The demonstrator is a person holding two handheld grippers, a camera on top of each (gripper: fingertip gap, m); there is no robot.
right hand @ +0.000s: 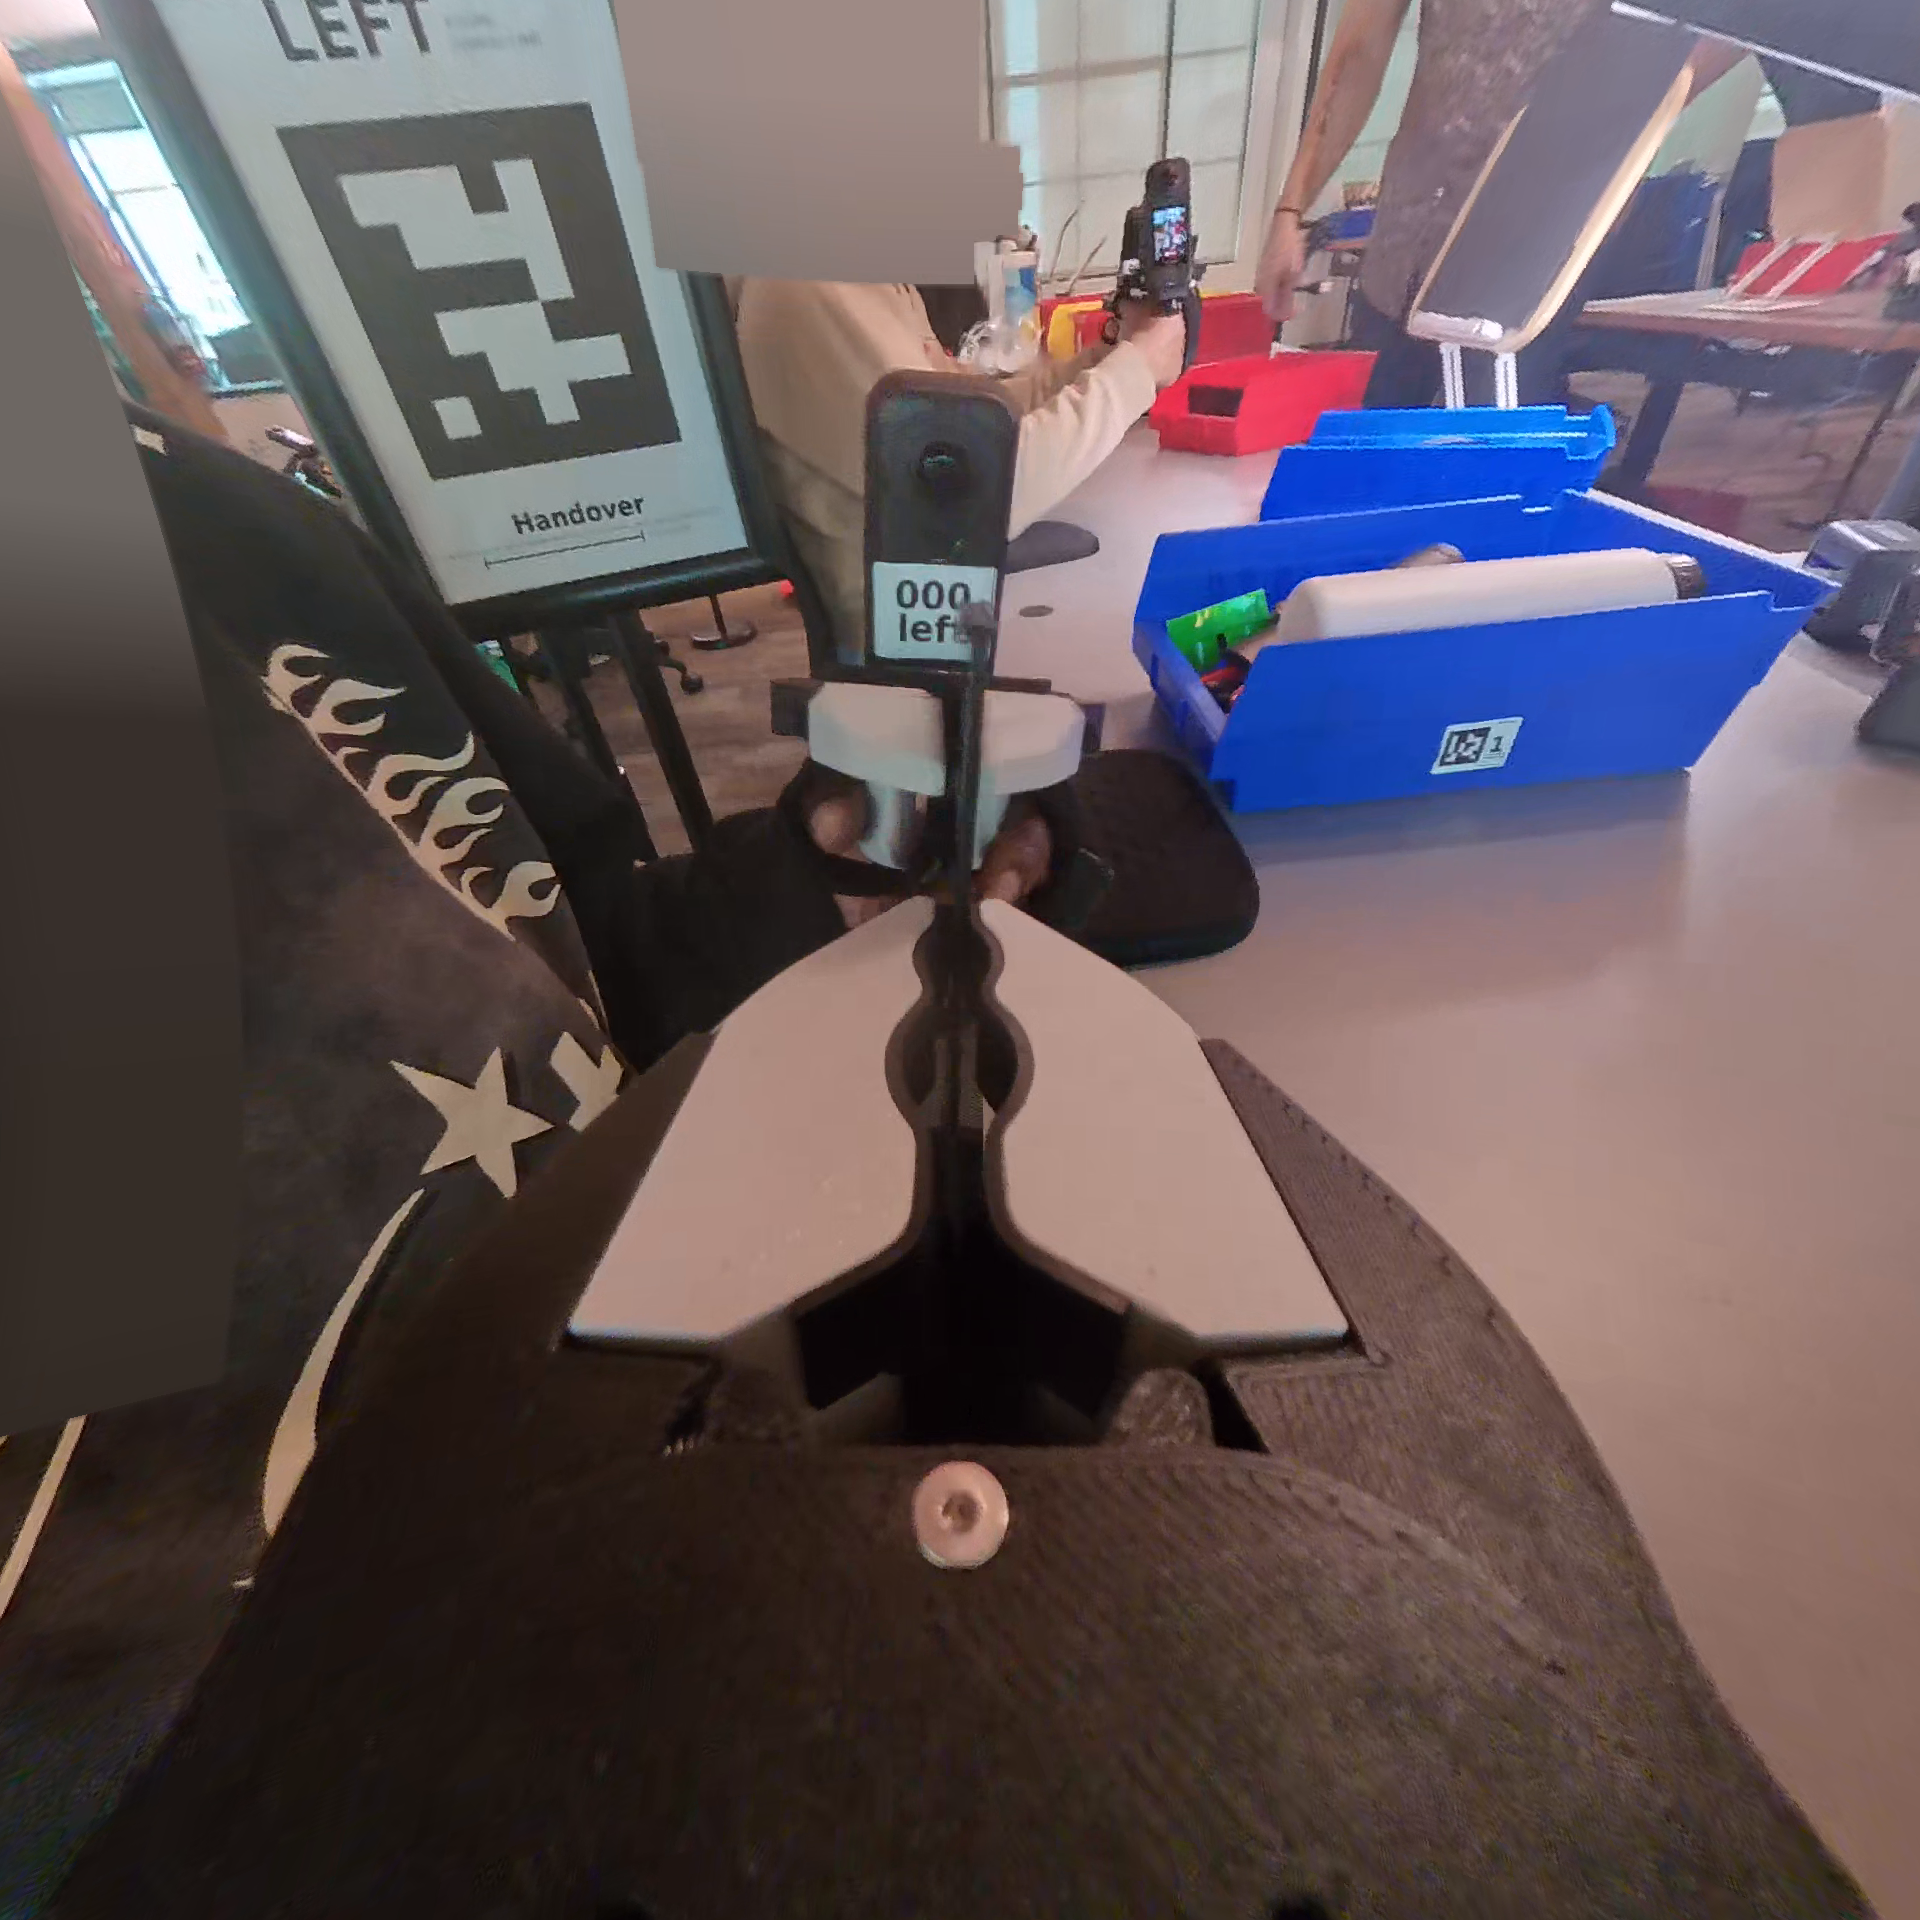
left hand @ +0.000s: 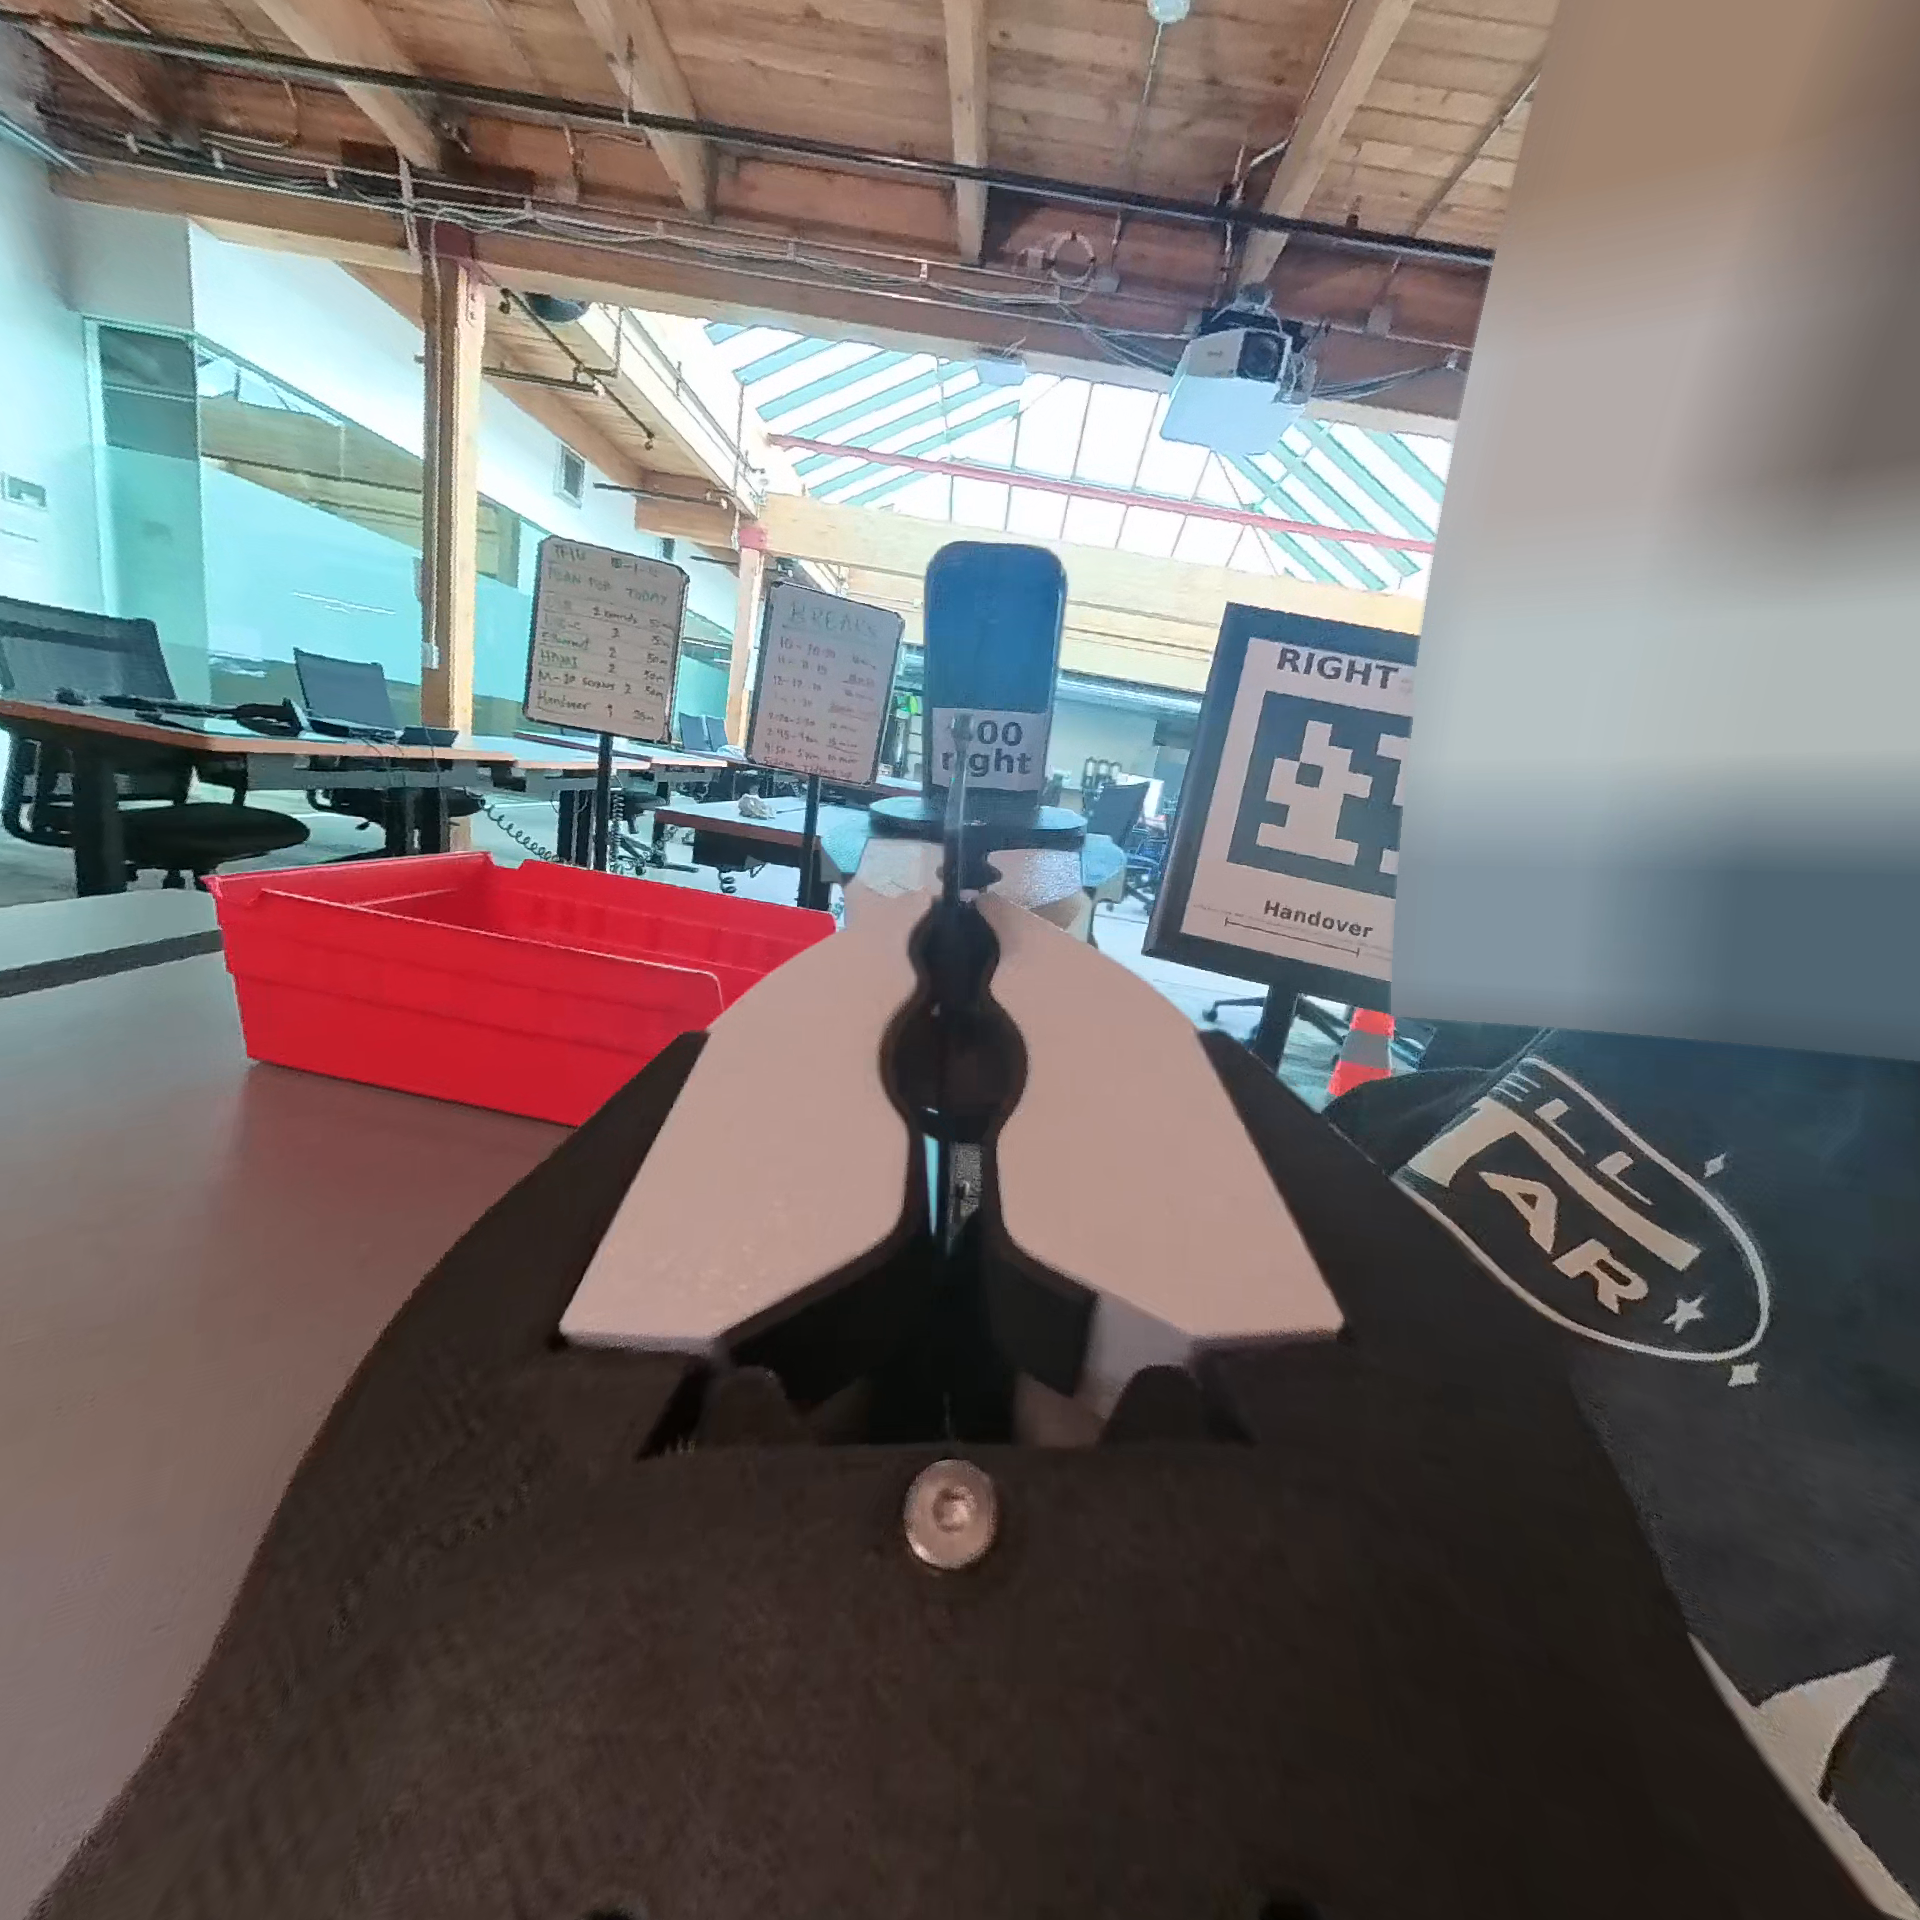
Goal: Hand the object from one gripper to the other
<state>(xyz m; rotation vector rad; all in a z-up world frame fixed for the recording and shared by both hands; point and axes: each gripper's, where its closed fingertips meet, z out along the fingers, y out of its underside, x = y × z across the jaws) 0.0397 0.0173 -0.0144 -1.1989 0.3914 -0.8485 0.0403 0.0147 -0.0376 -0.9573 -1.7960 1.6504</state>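
Note:
A thin black strip (left hand: 954, 821), like a cable tie, stands edge-on between the two grippers, which face each other tip to tip above the table. My left gripper (left hand: 954, 914) is shut on it; the strip runs back between its grey fingers (left hand: 790, 1122). My right gripper (right hand: 956, 914) is also shut on the same strip (right hand: 971, 727), which rises past its tips with a small head at the top. The right gripper's camera (left hand: 992, 644) shows just beyond the left one's tips. The left gripper's camera (right hand: 940, 499) and the hand holding it show beyond the right one's tips.
A red bin (left hand: 468, 966) sits on the brown table (left hand: 156, 1195) at the left. A blue bin (right hand: 1455, 707) with several items stands on the grey table (right hand: 1558, 1039), a black pad (right hand: 1164, 883) beside it. Marker signs on stands (left hand: 1299, 790) (right hand: 478, 312), the holder's dark shirt and other people are near. Less than 4 cm separates the two grippers' tips.

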